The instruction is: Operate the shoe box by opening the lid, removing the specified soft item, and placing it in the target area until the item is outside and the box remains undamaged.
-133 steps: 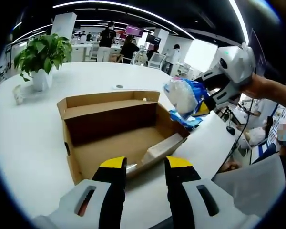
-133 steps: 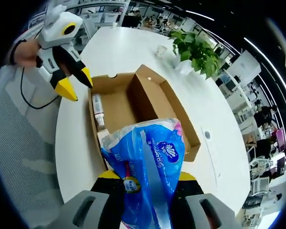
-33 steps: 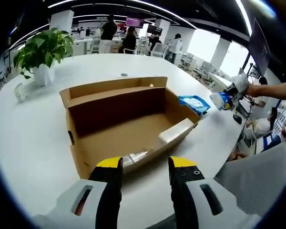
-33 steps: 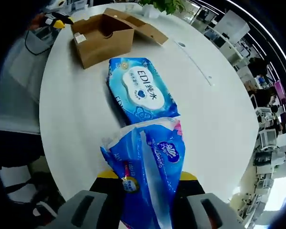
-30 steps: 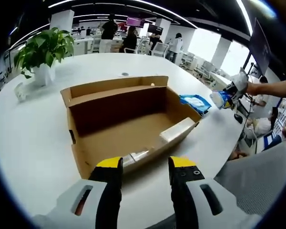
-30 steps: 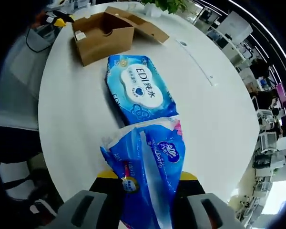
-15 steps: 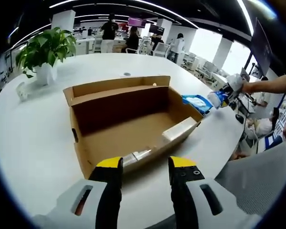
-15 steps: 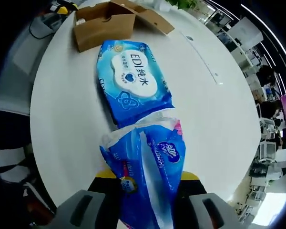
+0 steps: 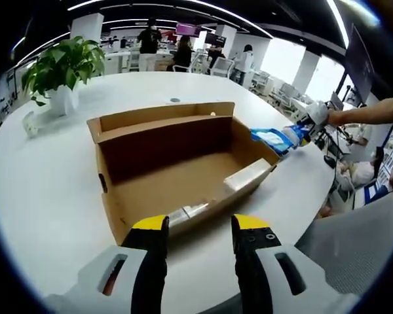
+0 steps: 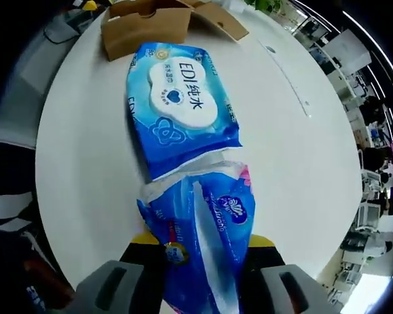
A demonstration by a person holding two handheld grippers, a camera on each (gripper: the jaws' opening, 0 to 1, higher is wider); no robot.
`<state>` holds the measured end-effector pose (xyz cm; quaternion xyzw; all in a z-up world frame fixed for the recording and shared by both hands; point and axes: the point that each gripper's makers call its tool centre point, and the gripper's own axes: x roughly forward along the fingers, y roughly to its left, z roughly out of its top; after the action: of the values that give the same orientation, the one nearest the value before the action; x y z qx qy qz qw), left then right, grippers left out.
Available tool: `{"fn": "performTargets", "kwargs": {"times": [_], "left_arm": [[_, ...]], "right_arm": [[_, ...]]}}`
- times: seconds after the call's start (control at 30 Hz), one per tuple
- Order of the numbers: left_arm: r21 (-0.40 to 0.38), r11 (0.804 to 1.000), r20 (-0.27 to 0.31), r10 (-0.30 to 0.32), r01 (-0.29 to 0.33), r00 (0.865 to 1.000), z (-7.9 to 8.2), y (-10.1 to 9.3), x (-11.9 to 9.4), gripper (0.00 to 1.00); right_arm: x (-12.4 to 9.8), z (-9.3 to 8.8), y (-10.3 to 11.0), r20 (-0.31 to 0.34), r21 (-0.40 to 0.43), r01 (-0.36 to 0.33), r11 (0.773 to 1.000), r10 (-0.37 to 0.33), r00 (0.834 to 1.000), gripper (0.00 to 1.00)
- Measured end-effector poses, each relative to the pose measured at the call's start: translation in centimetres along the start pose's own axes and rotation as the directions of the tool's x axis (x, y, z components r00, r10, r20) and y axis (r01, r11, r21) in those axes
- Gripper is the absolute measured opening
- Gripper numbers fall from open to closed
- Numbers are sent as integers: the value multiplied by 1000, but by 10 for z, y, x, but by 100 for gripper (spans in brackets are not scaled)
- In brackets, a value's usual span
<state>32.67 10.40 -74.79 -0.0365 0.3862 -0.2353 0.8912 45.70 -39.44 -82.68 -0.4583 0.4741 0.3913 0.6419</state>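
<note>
The open cardboard shoe box [image 9: 177,170] stands on the white table with its lid [image 9: 158,119] folded back. A small white carton [image 9: 247,176] and a slim item lie along its near wall. My left gripper [image 9: 196,226] hangs open just before the box's near edge. My right gripper [image 10: 198,243] is shut on a blue soft tissue pack [image 10: 200,226], held low over the table. A blue wet-wipes pack [image 10: 180,104] lies flat right ahead of it. In the left gripper view the right gripper [image 9: 308,121] holds the tissue pack [image 9: 289,134] by the wipes pack [image 9: 270,139], right of the box.
A potted plant [image 9: 57,72] and a small glass [image 9: 30,124] stand at the far left of the round table [image 9: 39,196]. The table's edge curves close behind the wipes. People and desks fill the office behind. The box [image 10: 144,26] lies far from the right gripper.
My right gripper has carried the tissue pack down and closer to the wipes pack. The left gripper and the box have stayed put.
</note>
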Motion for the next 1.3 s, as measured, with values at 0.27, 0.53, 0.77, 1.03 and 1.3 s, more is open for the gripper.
{"fn": "performTargets", "kwargs": {"times": [0.27, 0.53, 0.77, 1.03, 1.3], "left_arm": [[1, 1000, -7, 4, -4, 1000, -2, 1, 1, 39], [5, 1000, -17, 6, -6, 1000, -5, 0, 1, 38], [3, 1000, -15, 3, -3, 1000, -5, 0, 2, 39], [8, 1000, -13, -2, 2, 1000, -4, -1, 2, 39], [7, 1000, -3, -6, 6, 1000, -1, -1, 2, 39]], "right_arm": [[8, 2, -4, 0, 6, -13, 1000, 13, 1000, 43], [12, 6, -8, -8, -25, -17, 1000, 17, 1000, 44], [14, 7, -6, -14, -48, -26, 999, 25, 1000, 43], [8, 9, 0, -26, -93, -24, 995, 21, 999, 44], [-6, 14, 6, -25, -91, -9, 996, 7, 1000, 44]]}}
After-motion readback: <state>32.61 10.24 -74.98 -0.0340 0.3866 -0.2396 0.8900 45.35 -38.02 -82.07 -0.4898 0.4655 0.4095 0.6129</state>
